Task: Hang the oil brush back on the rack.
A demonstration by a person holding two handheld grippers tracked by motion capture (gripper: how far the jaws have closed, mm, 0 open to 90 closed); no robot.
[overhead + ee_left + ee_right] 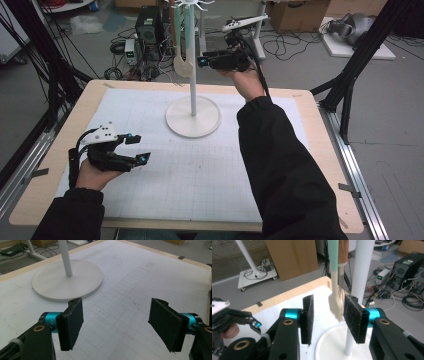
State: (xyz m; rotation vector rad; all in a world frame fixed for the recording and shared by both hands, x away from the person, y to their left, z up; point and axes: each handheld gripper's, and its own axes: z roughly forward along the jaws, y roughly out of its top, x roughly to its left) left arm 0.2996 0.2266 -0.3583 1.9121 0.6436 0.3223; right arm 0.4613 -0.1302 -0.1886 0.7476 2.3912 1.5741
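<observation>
A white stand (205,125) with a round base and a tall pole (362,265) is at the far middle of the grid mat. A utensil with a mint-green handle and a cream slotted head (184,62) hangs from the stand's top. My right gripper (200,60) is raised beside the pole. In the right gripper view the cream head (335,306) hangs between the jaws of the right gripper (329,317); gaps show on both sides, so the pads do not press it. My left gripper (137,147) is open over the mat's near left, and nothing is between its pads (71,323).
A brown-handled utensil (343,252) hangs just behind the green one. The white mat (200,180) covers a wooden table (320,150). Beyond the far edge are a computer tower (149,27), cables and cardboard boxes (297,15). Black frame posts (360,55) flank the table.
</observation>
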